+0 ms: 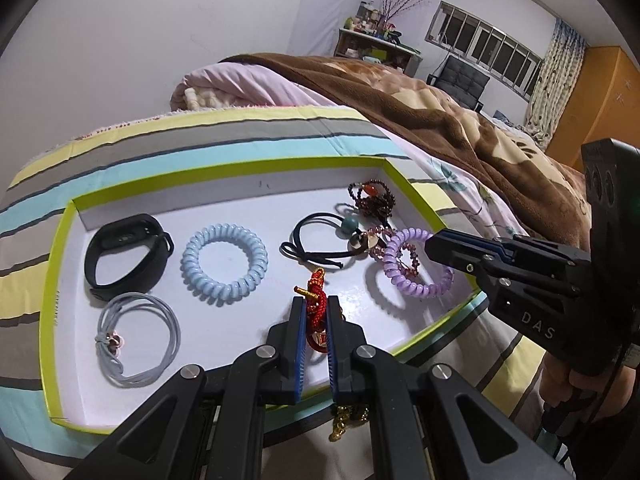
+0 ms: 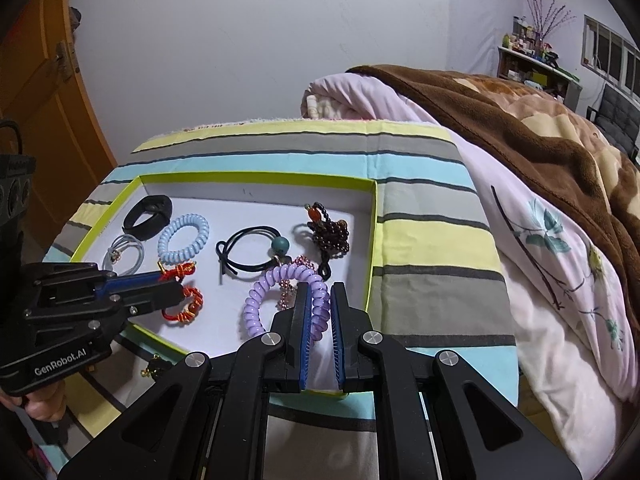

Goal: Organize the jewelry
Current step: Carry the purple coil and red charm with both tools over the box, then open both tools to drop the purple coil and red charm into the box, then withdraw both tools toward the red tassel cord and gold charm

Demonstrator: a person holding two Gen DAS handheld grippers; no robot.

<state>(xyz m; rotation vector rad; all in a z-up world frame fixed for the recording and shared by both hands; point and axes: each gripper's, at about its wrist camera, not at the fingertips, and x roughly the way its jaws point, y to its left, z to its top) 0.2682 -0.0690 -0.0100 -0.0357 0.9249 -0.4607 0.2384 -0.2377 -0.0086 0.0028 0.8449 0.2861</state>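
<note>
Tray: a shallow white tray with a lime-green rim (image 1: 60, 264) lies on a striped cloth (image 1: 200, 148) spread over a bed; most of the jewelry is in it.
Left gripper (image 1: 314, 312): its blue pads are pinched on a red knotted cord bracelet (image 1: 316, 292), held over the near edge of the tray; a gold charm (image 1: 340, 428) dangles below the fingers.
Right gripper (image 2: 320, 300): its jaws stand nearly pressed together with the near arc of the purple coil hair tie (image 2: 280, 284) between them; it appears to be gripping the coil, at the tray's near right part.
Sorted so far: at the left lie a black fitness band (image 1: 124, 256), a grey elastic tie (image 1: 136, 344) and a blue coil tie (image 1: 224, 264), well apart from one another.
Still bunched: at the far right, a black cord with a teal bead (image 1: 320, 240), a pink beaded piece (image 2: 292, 280) touching the purple coil, and a dark bead bracelet (image 1: 372, 200).
Step in hand: probably placing, each gripper carrying one piece to its own spot.
Next move: likely lower the red bracelet onto the bare white floor near the blue coil and release; the purple coil needs lifting clear of the pink beads without dragging them.
</note>
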